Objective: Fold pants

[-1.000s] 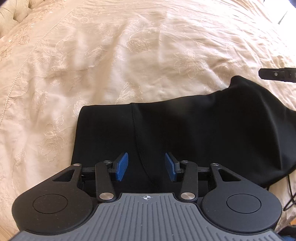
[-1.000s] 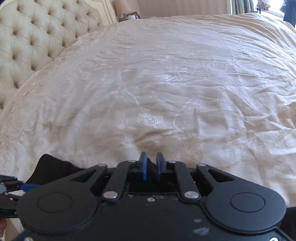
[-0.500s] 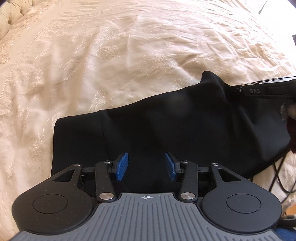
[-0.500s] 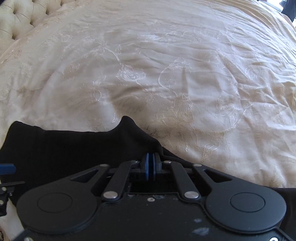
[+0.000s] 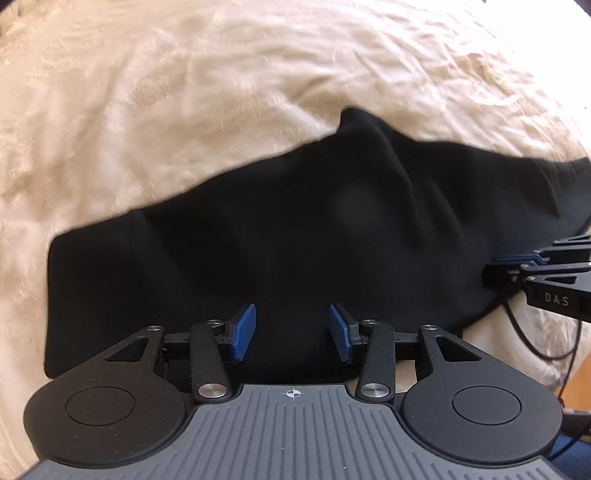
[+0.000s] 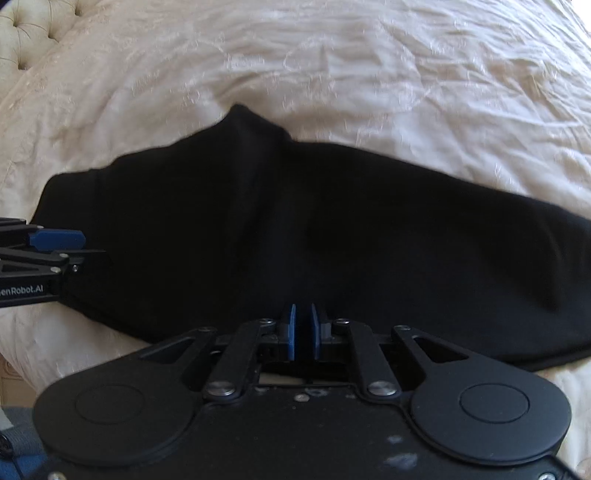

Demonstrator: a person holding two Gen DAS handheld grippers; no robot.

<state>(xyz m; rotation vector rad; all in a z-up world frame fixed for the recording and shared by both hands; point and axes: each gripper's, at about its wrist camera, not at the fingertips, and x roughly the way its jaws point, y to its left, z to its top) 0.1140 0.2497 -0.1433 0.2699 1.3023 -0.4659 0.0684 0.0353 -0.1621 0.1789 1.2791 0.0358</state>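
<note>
The black pants [image 5: 295, 236] lie across the near edge of a cream bed, with a peak of cloth pointing away from me; they also fill the right wrist view [image 6: 314, 236]. My left gripper [image 5: 291, 332] is open, its blue pads apart just above the pants' near edge. My right gripper [image 6: 302, 332] has its pads almost together at the pants' near edge; black cloth seems to sit between them. The right gripper also shows at the right edge of the left wrist view [image 5: 517, 264]. The left gripper shows at the left edge of the right wrist view [image 6: 55, 240].
The cream embroidered bedspread [image 5: 221, 92] stretches far beyond the pants. A tufted headboard [image 6: 26, 33] stands at the far left. A black cable [image 5: 539, 347] hangs off the bed's near right edge, over wooden floor [image 5: 580, 373].
Both grippers have drawn back toward the bed's near edge, so more of the pants shows. The right gripper's pads closed at the cloth edge. The left gripper stayed open.
</note>
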